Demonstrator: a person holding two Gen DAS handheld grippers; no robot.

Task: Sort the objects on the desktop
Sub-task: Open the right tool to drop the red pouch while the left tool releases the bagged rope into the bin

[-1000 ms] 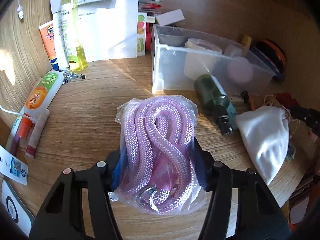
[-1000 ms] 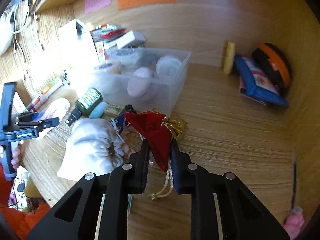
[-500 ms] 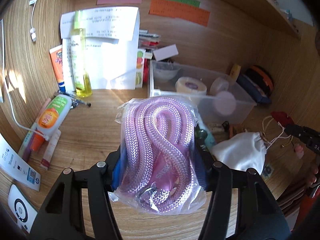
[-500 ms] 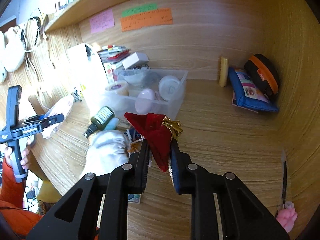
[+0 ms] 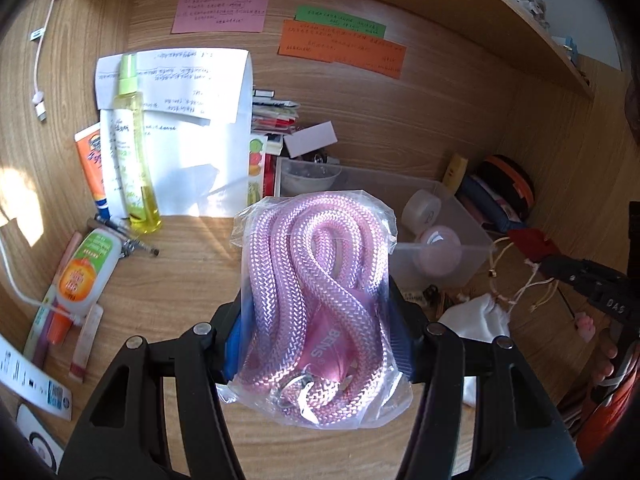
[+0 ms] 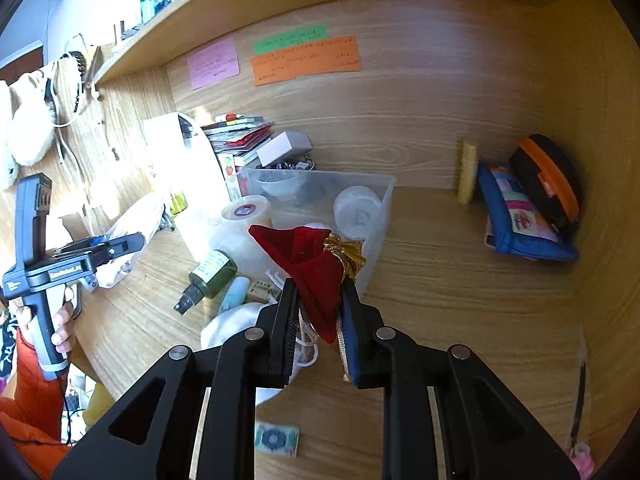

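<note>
Left gripper clamps bagged pink rope at frame centre, clear of desk; right gripper pinches red velvet pouch, centre frame. Both loads held above clutter, likely bound for clear plastic bin behind.

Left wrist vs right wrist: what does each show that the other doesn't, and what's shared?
Left wrist only: the left hand-held gripper clamping the bagged pink rope, and the yellow spray bottle. Right wrist only: the right hand-held gripper pinching the red velvet pouch, and the green spray bottle. Both: the clear plastic bin, the orange note and the white cloth pouch.
</note>
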